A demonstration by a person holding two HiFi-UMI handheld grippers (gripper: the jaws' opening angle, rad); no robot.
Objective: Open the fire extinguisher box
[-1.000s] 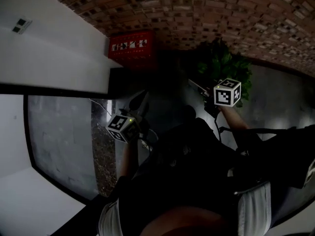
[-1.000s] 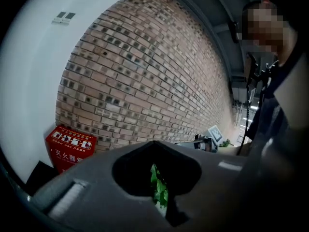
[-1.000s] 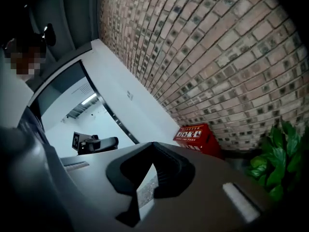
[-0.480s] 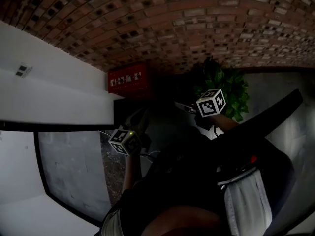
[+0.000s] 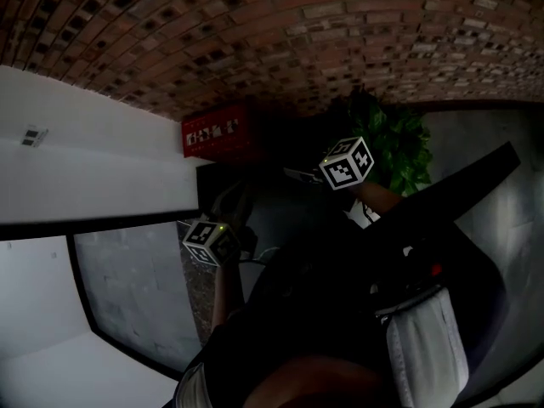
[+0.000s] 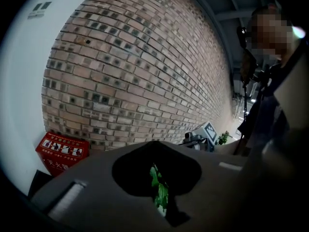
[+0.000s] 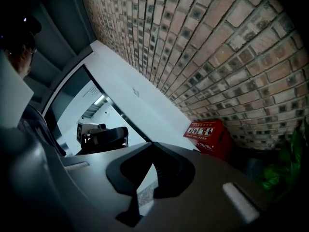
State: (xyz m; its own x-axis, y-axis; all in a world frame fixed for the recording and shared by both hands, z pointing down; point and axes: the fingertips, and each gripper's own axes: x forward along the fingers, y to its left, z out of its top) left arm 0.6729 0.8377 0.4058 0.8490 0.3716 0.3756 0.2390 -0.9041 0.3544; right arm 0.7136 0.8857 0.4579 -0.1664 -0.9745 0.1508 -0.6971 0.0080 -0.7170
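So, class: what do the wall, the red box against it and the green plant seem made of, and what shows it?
Wall: brick, matt and rough; staggered courses with pale mortar joints. Red box: probably painted metal, possibly plastic; flat smooth red faces, white printed label. Plant: green leaves in a dense clump; real or artificial is unclear.

Our head view sits up high and looks steeply down past the person's body, well back from the brick wall [image 5: 340,24]. We get both gripper views lower and nearer, aimed along their own jaws at that wall. All three share the red box [image 5: 217,132] at its foot
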